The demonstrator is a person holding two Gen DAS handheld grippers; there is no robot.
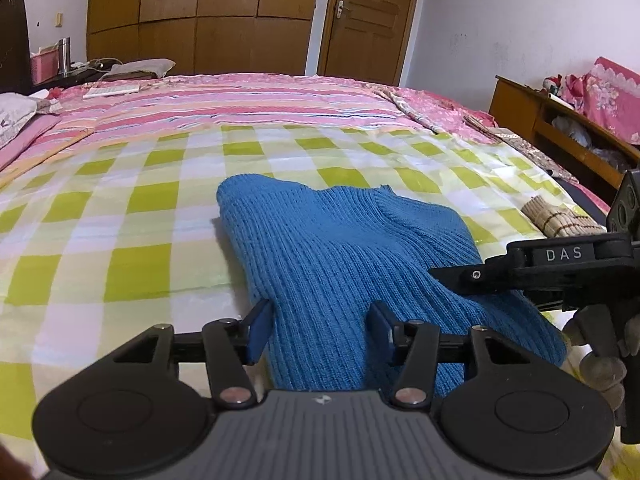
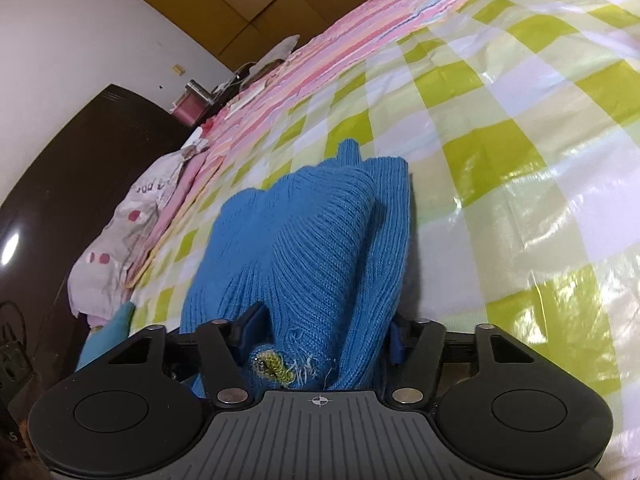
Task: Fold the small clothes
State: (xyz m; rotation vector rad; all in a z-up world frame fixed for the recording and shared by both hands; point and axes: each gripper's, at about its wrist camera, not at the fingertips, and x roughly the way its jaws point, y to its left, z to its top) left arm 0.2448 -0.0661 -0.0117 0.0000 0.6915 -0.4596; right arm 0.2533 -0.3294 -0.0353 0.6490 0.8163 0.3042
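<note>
A blue ribbed knit sweater [image 1: 340,248] lies on the green-and-white checked sheet [image 1: 120,216] of a bed. My left gripper [image 1: 320,328] has its blue pads on either side of the sweater's near edge, with the knit bunched between them. My right gripper [image 2: 320,332] likewise has a thick fold of the sweater [image 2: 320,240] between its pads, with a green-yellow stitched patch [image 2: 276,366] showing near the base. The right gripper also shows from the side in the left wrist view [image 1: 436,272], at the sweater's right edge.
A pink striped blanket [image 1: 240,100] covers the far half of the bed. A beige striped cloth [image 1: 560,220] lies at the right. A wooden shelf [image 1: 552,128] stands right, a wardrobe and door behind. Pillows [image 2: 132,232] and a dark headboard [image 2: 60,168] are at the left.
</note>
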